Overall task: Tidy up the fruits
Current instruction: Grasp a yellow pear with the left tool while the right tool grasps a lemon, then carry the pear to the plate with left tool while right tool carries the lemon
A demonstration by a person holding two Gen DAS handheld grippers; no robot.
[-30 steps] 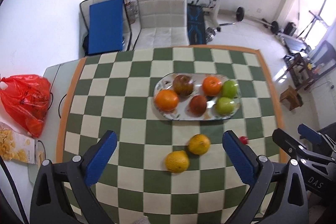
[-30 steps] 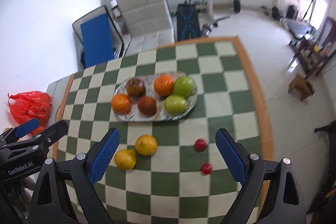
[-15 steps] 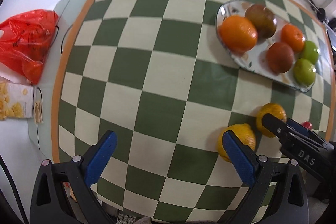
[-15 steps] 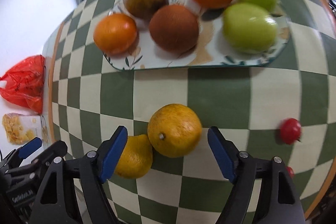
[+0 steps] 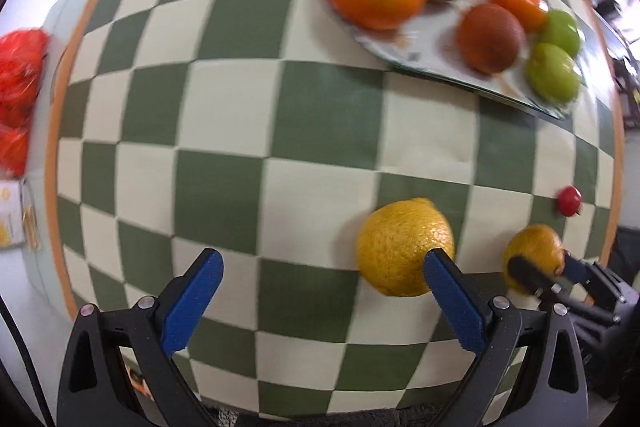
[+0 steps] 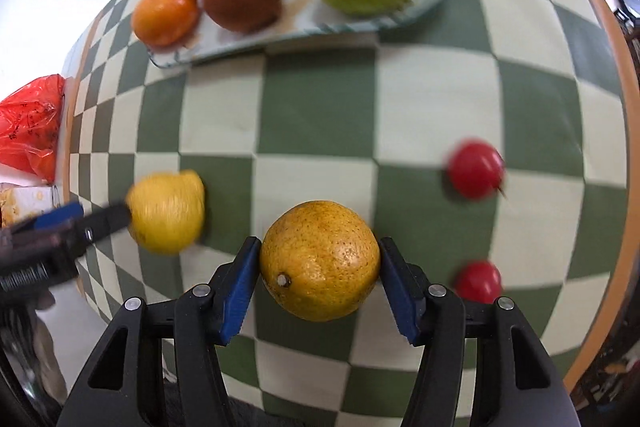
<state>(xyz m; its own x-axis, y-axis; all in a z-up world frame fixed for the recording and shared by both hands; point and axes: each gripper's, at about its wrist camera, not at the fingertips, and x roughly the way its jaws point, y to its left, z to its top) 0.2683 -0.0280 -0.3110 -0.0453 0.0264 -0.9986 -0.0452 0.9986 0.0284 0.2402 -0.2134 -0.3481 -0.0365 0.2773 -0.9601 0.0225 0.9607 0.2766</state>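
**Tech:** Between the blue pads of your right gripper [image 6: 319,263] sits the darker yellow orange [image 6: 319,261]. Both pads touch its sides, so the tool is clenched on the fruit. Whether the fruit has left the checkered tablecloth [image 6: 320,107] cannot be told from the right wrist view.

**Operator:** And the left side?

**Tech:** Your left gripper [image 5: 320,277] is released, jaws wide apart. The paler yellow fruit [image 5: 406,247] lies at the tip of its right finger, outside the gap and not between the pads. You are not grasping it.

**Operator:** Which step is this?

**Tech:** Judged from the layout, the pick-up of the loose citrus. The plate [image 6: 248,39] at the far side of the cloth already holds two orange, two green and two brown fruits. Two small red fruits [image 6: 475,169] lie on the cloth to the right, untouched.

**Operator:** Next move?

**Tech:** Lift the held orange clear, carry it forward to the plate, and set it on a bare part; space there is tight. Shift your left gripper rightward until the paler fruit is centred in the gap, then close.
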